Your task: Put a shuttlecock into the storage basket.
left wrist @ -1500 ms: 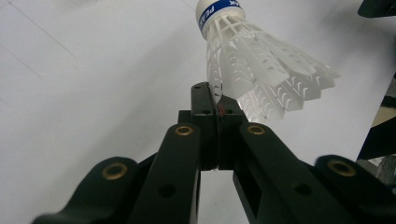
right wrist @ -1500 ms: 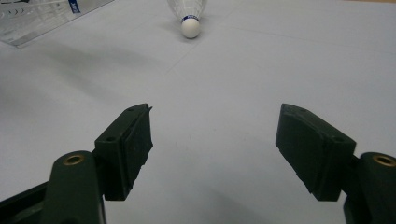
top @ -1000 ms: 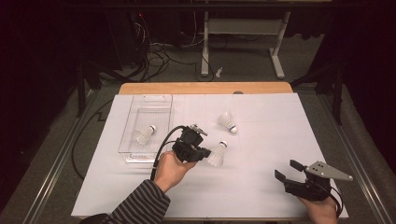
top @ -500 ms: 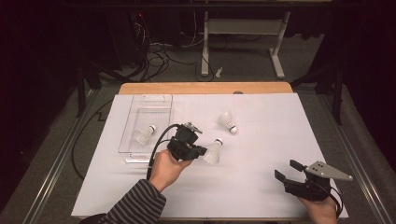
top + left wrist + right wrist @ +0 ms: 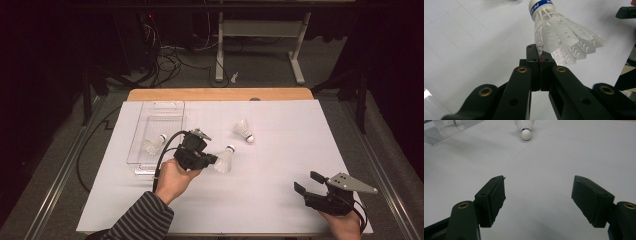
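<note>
The left gripper pinches the skirt of 1 shuttlecock near the middle of the table, beside the clear tray. The right gripper rests wide apart by the near right corner.

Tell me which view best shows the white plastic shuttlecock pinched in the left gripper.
The left gripper view: the white plastic shuttlecock is close up, its skirt edge pinched between the shut jaws of the left gripper. The high view shows it small, beside the hand. In the right gripper view I cannot pick it out.

Black grippers with brass rivets; grey plate; striped sleeve.
</note>
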The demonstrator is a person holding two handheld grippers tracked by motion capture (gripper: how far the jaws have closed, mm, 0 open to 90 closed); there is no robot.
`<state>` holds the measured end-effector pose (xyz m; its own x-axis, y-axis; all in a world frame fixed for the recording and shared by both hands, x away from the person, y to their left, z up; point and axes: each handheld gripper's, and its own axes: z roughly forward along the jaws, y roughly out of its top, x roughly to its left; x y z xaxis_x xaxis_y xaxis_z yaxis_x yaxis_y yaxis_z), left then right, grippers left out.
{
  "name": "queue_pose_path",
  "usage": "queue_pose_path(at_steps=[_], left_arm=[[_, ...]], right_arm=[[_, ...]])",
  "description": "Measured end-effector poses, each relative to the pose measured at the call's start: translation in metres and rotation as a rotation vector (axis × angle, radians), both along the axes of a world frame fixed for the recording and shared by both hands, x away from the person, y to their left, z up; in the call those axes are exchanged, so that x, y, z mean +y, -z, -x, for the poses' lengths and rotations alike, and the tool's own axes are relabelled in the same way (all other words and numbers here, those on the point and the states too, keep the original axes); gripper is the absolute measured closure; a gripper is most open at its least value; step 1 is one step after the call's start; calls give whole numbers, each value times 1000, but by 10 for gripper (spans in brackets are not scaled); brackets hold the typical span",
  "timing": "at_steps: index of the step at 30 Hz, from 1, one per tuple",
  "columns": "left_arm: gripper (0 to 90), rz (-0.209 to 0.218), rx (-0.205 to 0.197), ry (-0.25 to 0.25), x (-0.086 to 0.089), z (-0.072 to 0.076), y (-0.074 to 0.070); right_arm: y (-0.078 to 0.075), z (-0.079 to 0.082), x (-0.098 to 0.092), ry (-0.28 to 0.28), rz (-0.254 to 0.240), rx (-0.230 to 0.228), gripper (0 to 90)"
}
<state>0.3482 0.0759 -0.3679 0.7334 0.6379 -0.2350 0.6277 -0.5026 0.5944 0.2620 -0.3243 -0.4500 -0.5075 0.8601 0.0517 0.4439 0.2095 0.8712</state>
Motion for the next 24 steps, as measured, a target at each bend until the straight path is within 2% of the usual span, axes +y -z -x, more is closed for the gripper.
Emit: queue_pose_path(at_steps=[24], left_arm=[[895, 21, -17, -52, 24, -2, -11]], right_arm=[[0, 0, 0, 1, 0, -1, 277]])
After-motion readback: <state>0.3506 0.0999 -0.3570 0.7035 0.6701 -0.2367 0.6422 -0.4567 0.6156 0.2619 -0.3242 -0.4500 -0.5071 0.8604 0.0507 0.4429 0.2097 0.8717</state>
